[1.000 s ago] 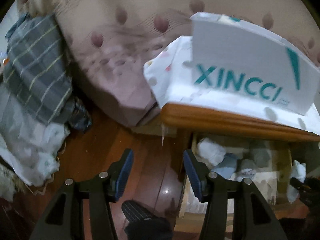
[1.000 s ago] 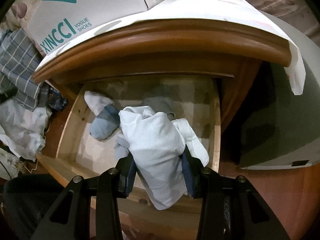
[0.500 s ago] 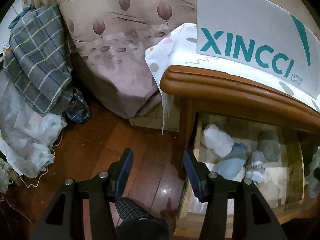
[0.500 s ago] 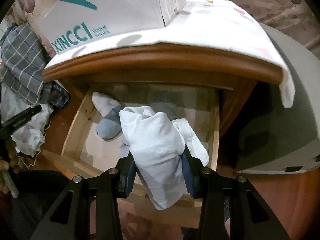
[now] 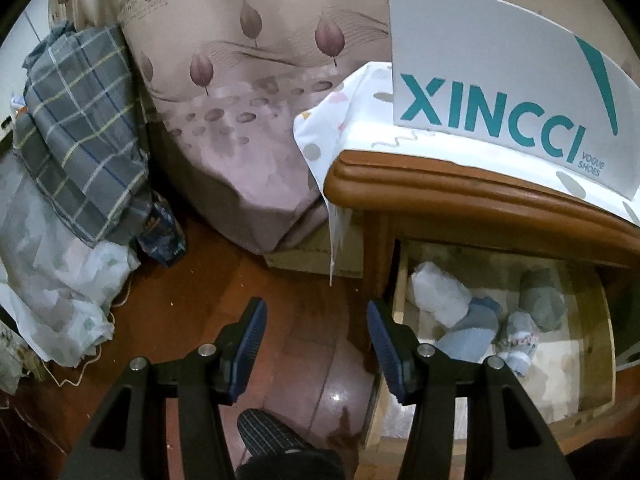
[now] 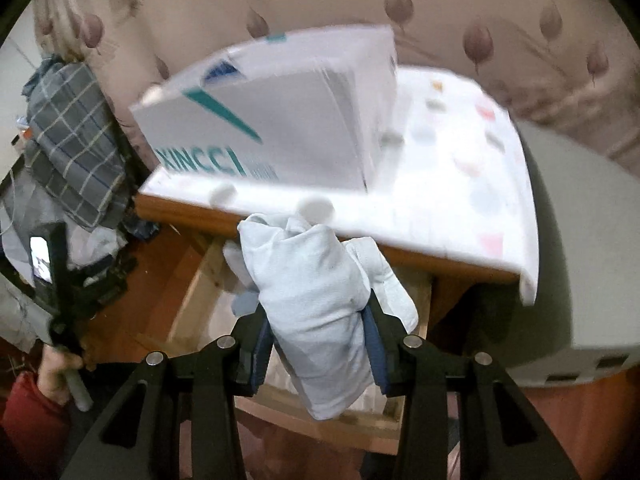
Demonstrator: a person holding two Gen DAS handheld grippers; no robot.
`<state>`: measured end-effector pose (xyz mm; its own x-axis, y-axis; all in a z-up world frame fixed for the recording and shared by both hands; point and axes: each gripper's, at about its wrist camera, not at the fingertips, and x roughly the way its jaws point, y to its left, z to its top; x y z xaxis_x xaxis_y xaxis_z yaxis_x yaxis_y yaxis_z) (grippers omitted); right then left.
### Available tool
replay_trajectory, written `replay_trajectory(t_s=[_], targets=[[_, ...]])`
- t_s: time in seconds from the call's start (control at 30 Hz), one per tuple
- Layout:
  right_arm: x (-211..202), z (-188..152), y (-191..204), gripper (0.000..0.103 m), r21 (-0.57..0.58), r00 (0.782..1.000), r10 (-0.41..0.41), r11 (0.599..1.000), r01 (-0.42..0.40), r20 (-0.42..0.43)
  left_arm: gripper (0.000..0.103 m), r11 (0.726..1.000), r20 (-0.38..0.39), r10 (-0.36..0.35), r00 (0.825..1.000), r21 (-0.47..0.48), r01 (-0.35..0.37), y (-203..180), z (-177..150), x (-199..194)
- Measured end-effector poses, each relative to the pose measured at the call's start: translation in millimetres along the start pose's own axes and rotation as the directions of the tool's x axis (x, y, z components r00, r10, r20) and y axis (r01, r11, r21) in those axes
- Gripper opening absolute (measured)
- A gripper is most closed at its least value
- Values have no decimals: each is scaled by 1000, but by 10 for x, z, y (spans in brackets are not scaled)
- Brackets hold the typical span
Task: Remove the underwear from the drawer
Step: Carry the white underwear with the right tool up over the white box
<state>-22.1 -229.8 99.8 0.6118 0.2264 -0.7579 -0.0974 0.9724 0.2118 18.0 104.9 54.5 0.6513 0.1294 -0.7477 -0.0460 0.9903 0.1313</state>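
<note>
My right gripper is shut on a folded white piece of underwear and holds it above the open wooden drawer, level with the nightstand top. My left gripper is open and empty over the wooden floor, left of the drawer. In the left wrist view the drawer holds a white roll, a light blue roll, a grey roll and a small patterned roll.
A white XINCCI shoe box stands on the cloth-covered nightstand. A bed with a leaf-patterned cover is behind. A plaid cloth and white bags lie at left. A grey bin stands right of the nightstand.
My right gripper has lifted the white underwear up out of the drawer, towards the nightstand top. My left gripper has stayed open over the floor and shifted slightly.
</note>
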Motion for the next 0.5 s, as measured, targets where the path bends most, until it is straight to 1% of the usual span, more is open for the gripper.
replay_trajectory(t_s=[0.17,0.3,0.4,0.5], targets=[[-296,401,213,38,-51,996,3,999,2,84,54,999,-31,-23,999,-40,21,65,3,49],[-509,823,373,38,-87,988,2,996,12,156,54,996,-32,-40,999,-86,37,139,16,57],[-557,1115,488,38,-117,983,-14,992,36,183,54,993,-39,-46,998,-109,42,182,23,68],[-511,1378,577,38,-131,980,-27,990,53,197,54,991,-41,-48,998,-125,43,217,26,69]])
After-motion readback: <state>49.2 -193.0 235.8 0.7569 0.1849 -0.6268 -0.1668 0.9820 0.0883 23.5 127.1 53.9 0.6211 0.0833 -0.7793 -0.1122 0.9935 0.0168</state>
